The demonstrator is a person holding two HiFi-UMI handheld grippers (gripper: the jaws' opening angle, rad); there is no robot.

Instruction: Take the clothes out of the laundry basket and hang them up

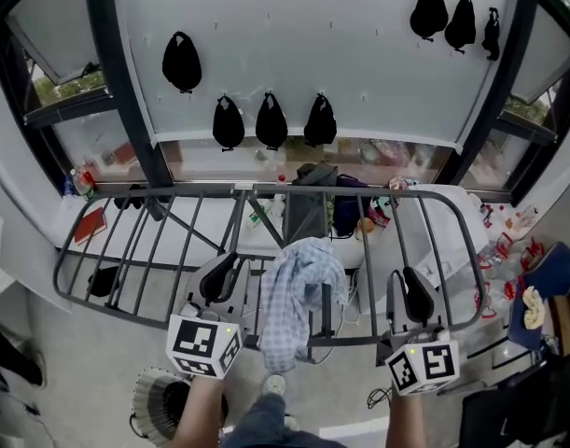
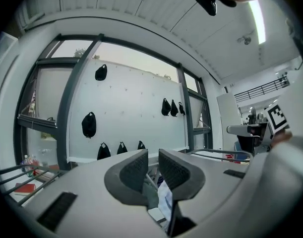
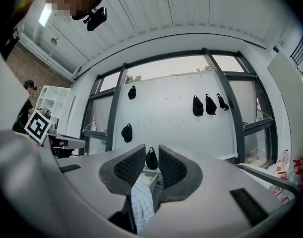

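A grey drying rack point(image 1: 191, 190) stands before the window wall, its rails spaced wide so washing can air. A blue checked shirt point(image 1: 298, 292) hangs draped over the near rail at the rack's middle, cloth falling on both sides so it should not slide off. Below the rack's near left corner, what appears to be the laundry basket point(image 1: 154, 395) sits on the floor, within reach for the next garment. The left gripper point(image 1: 219, 276) and the right gripper point(image 1: 413, 295) flank the shirt without touching it. Each is held level, jaws narrowed to a slim gap with nothing between them, which suggests this garment is hung.
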